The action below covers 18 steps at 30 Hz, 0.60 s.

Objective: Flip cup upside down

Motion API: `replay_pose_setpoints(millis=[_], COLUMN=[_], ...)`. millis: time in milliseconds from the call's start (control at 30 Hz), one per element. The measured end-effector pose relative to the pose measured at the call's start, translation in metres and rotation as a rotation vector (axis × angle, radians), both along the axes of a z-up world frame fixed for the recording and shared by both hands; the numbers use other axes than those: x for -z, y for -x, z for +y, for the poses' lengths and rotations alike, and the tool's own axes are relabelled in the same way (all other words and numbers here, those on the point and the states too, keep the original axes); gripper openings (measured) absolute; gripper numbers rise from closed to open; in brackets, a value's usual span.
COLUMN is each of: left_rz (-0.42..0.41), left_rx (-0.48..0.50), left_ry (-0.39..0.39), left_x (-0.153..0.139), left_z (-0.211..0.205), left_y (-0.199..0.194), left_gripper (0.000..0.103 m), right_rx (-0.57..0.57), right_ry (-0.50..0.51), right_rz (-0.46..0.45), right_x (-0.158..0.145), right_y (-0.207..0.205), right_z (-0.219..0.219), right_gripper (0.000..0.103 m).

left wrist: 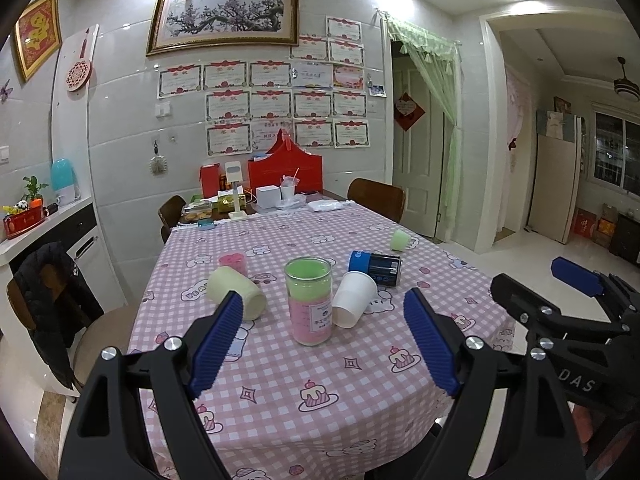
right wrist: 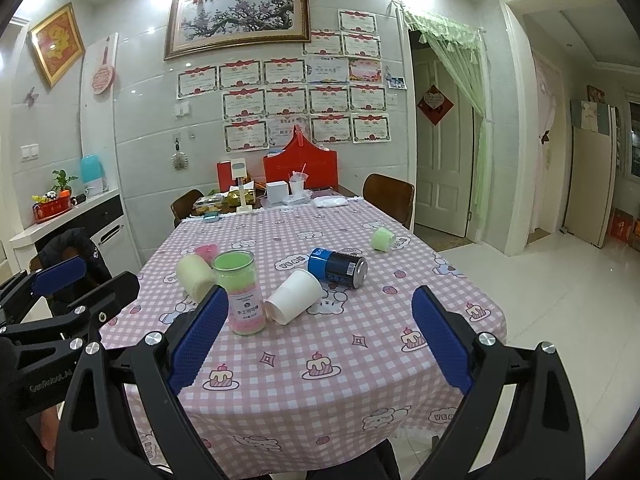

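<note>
A white paper cup lies on its side on the pink checked tablecloth, its mouth toward me; it also shows in the right wrist view. A cream cup lies on its side to the left, a small green cup lies far right, and a pink cup stands behind. My left gripper is open and empty, held short of the cups above the table's near part. My right gripper is open and empty, likewise short of them.
A tall clear jar with green and pink filling stands beside the white cup. A blue can lies on its side behind it. Boxes and clutter crowd the table's far end. Chairs stand around the table.
</note>
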<state>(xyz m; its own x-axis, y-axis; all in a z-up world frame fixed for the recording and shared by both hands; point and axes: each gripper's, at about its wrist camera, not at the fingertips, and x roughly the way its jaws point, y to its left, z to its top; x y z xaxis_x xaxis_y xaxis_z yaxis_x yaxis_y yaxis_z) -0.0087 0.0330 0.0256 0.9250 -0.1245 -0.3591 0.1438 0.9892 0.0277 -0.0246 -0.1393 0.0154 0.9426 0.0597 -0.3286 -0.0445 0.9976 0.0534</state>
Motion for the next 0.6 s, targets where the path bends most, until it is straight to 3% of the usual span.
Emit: replay_pose_setpoints(millis=[600], left_rz=[-0.019], left_rx=[-0.012], left_ry=[0.002], left_x=[-0.0018], left_z=[0.0035], left_y=[-0.002], left_gripper=[0.082], right_rx=[-0.007], right_ry=[0.012], right_rz=[-0.014], right_x=[-0.0044], right_y=[0.0035], right_z=[0.0025], right_gripper=[0.09])
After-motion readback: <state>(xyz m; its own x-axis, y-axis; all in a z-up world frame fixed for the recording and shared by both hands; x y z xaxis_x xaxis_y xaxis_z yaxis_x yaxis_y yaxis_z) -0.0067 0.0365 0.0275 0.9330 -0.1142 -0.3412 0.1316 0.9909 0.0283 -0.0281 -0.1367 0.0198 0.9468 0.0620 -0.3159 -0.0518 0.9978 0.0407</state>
